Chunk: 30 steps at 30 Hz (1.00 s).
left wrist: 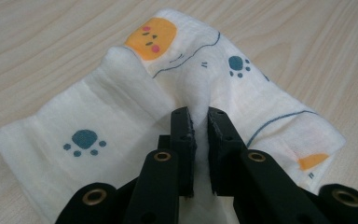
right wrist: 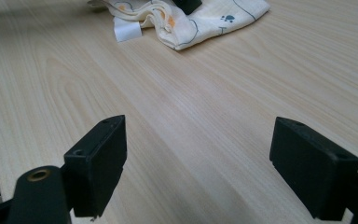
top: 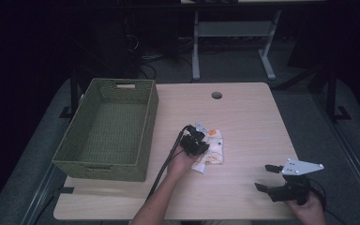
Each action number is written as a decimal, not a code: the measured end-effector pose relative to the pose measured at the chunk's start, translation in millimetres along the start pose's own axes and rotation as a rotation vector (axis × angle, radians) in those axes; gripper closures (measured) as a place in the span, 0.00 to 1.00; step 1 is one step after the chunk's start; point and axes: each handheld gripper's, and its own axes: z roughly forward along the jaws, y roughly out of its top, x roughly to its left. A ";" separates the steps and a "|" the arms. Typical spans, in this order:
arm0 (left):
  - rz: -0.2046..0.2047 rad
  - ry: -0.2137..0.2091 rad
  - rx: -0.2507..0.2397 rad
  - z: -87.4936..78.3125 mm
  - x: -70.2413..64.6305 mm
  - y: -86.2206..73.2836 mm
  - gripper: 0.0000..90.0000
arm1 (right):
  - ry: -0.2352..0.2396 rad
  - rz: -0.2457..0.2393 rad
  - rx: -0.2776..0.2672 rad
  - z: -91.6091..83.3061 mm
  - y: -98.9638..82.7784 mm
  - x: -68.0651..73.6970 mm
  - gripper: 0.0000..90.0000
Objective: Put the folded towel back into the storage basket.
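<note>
- Left hand-held gripper [left wrist: 197,116] pinches a fold of the white printed cloth [left wrist: 121,107] lying mid-desk.
- Right hand-held gripper [right wrist: 198,158] waits open over bare desk [right wrist: 177,93].
- Next, I judge: lift toward the green woven basket [top: 72,161], without slipping.

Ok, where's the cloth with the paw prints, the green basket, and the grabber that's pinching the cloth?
cloth [left wrist: 112,112], left gripper view, on its plain white fold.
green basket [top: 98,168], high view, on its near wall.
left gripper [left wrist: 200,122], left gripper view, between its tips, shut on a pinched ridge of cloth.
</note>
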 end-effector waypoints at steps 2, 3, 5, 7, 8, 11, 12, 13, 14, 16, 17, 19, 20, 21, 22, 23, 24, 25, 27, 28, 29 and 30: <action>-0.008 -0.004 0.007 -2.2 0.6 0.2 0.92 | 0.000 0.002 -0.003 -0.8 -0.7 -0.5 0.21; -0.008 -0.004 0.007 -2.2 0.6 0.2 0.92 | 0.000 0.002 -0.003 -0.8 -0.7 -0.5 0.21; -0.011 -0.009 0.004 -4.5 1.7 0.0 0.92 | -0.001 0.004 -0.002 -1.0 -1.1 -1.1 0.21; -0.026 -0.019 -0.019 -9.9 3.4 0.2 0.92 | -0.003 0.007 -0.002 -1.1 -1.3 -1.4 0.21; -0.030 -0.024 -0.026 -11.5 3.6 0.5 0.92 | -0.003 0.007 -0.002 -0.9 -1.3 -1.5 0.21; -0.041 -0.039 -0.058 -19.4 4.4 2.5 0.92 | -0.003 0.006 -0.001 -0.2 -1.1 -1.2 0.21; -0.043 -0.042 -0.068 -21.9 4.4 3.2 0.92 | -0.003 0.006 -0.001 -0.2 -1.0 -1.1 0.21; -0.048 -0.048 -0.078 -24.3 4.4 3.9 0.92 | -0.004 0.006 -0.001 -0.2 -0.9 -1.0 0.21; -0.050 -0.053 -0.085 -26.1 4.6 4.3 0.92 | -0.005 0.006 -0.001 -0.3 -0.8 -1.1 0.21; -0.058 -0.062 -0.102 -30.4 4.6 5.3 0.92 | -0.007 0.008 -0.001 -0.8 -0.8 -1.4 0.21; -0.064 -0.066 -0.110 -32.2 4.4 5.8 0.92 | -0.008 0.008 -0.001 -1.0 -0.9 -1.4 0.21; -0.072 -0.075 -0.126 -36.4 4.2 7.1 0.92 | -0.008 0.010 -0.005 -1.5 -1.2 -1.7 0.21; -0.081 -0.082 -0.139 -38.0 4.1 7.6 0.92 | -0.008 0.012 -0.004 -1.9 -1.3 -1.7 0.21; -0.081 -0.082 -0.139 -38.0 4.1 7.6 0.92 | -0.009 0.012 -0.004 -2.1 -1.4 -1.9 0.21; -0.091 -0.096 -0.158 -42.1 4.5 8.7 0.92 | -0.009 0.012 -0.004 -2.3 -1.5 -1.9 0.21; -0.098 -0.103 -0.167 -44.0 4.5 9.3 0.92 | -0.009 0.012 -0.006 -2.4 -1.6 -2.0 0.21; -0.101 -0.107 -0.177 -45.8 4.2 9.8 0.92 | -0.009 0.012 -0.005 -2.6 -1.6 -2.1 0.21; -0.102 -0.112 -0.182 -47.8 3.9 10.4 0.92 | -0.011 0.012 -0.005 -2.8 -1.7 -2.3 0.21; -0.098 -0.118 -0.184 -49.5 3.9 11.0 0.92 | -0.011 0.013 -0.006 -2.9 -1.8 -2.5 0.21; -0.106 -0.123 -0.194 -50.9 3.1 11.6 0.92 | -0.011 0.013 -0.006 -3.0 -1.9 -2.6 0.21; -0.109 -0.141 -0.209 -54.3 2.6 12.9 0.92 | -0.012 0.014 -0.006 -3.2 -1.9 -2.8 0.21; -0.109 -0.141 -0.209 -54.3 2.6 12.9 0.92 | -0.013 0.015 -0.007 -3.5 -1.8 -2.9 0.21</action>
